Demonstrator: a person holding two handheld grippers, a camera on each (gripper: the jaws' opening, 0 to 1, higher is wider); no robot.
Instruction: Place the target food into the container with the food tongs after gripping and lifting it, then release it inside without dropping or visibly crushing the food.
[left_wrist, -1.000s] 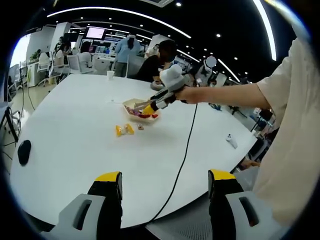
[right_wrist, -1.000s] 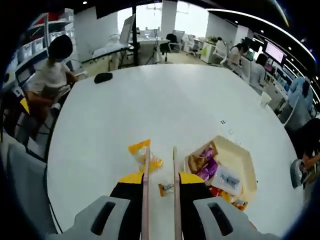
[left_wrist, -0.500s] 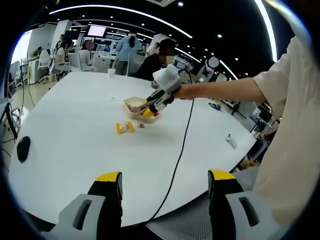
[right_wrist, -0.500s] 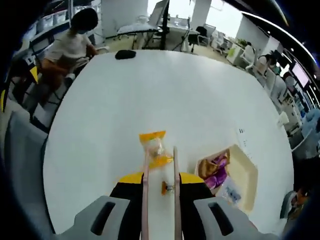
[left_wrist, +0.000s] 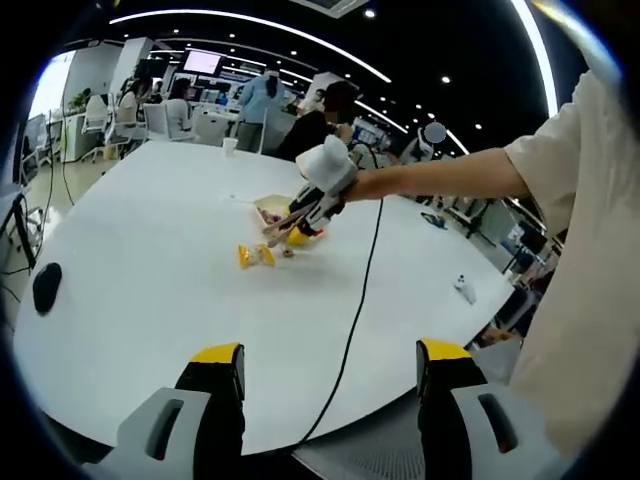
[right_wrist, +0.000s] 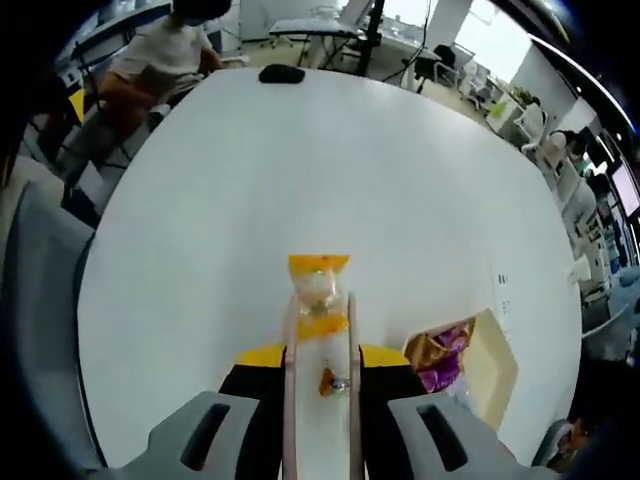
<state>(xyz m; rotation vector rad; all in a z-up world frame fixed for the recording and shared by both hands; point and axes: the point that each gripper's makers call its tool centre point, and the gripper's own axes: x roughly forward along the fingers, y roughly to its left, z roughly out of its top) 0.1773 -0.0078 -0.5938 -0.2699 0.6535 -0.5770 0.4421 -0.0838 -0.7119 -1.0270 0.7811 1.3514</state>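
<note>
Two yellow snack packets lie on the white table, one just beyond the tong tips, the other between them. My right gripper is shut on the food tongs, whose two arms stand slightly apart. A small orange sweet lies on the table under the tongs. The cream container with purple packets sits to the right. In the left gripper view the right gripper hovers over the packets, beside the container. My left gripper is open, far back over the table edge.
A black mouse lies near the table's edge. A black cable trails across the table from the right gripper. A small white object lies at the right. People sit at the table and at desks around it.
The right gripper with the tongs has moved from over the container toward the yellow packets; the tong tips now flank the nearer packet. The left gripper has stayed put.
</note>
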